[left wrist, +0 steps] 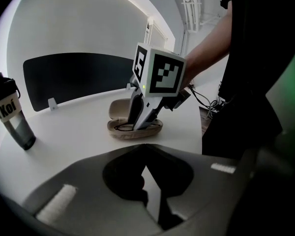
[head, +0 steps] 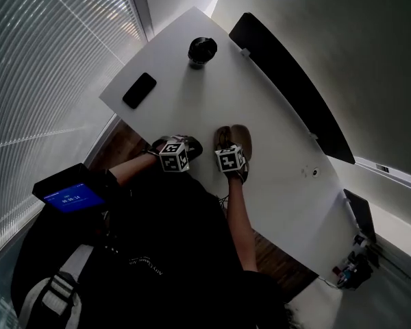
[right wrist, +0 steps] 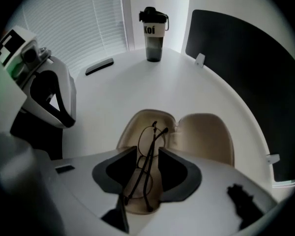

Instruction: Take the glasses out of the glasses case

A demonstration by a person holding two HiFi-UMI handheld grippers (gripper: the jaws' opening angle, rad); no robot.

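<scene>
**Head view.** My right gripper [head: 231, 162] stands over the open glasses case [head: 241, 139], and my left gripper [head: 175, 155] is just beside it.

**Left gripper view.** My left jaws are pressed together and hold nothing.

**Right gripper view.** My jaws are spread and straddle the folded glasses [right wrist: 146, 136], which lie in the case, not pinched. The step in hand looks like the reach. Next, I judge, I should close gently on the frame and lift.

Dim and cool throughout, lit by daylight through the blinds [head: 48, 60] at the left. Soft glare on the white table [head: 274, 149], faint shadows only. Strong fisheye bending, black vignette at corners. Foreground soft and murky in both gripper views.
</scene>
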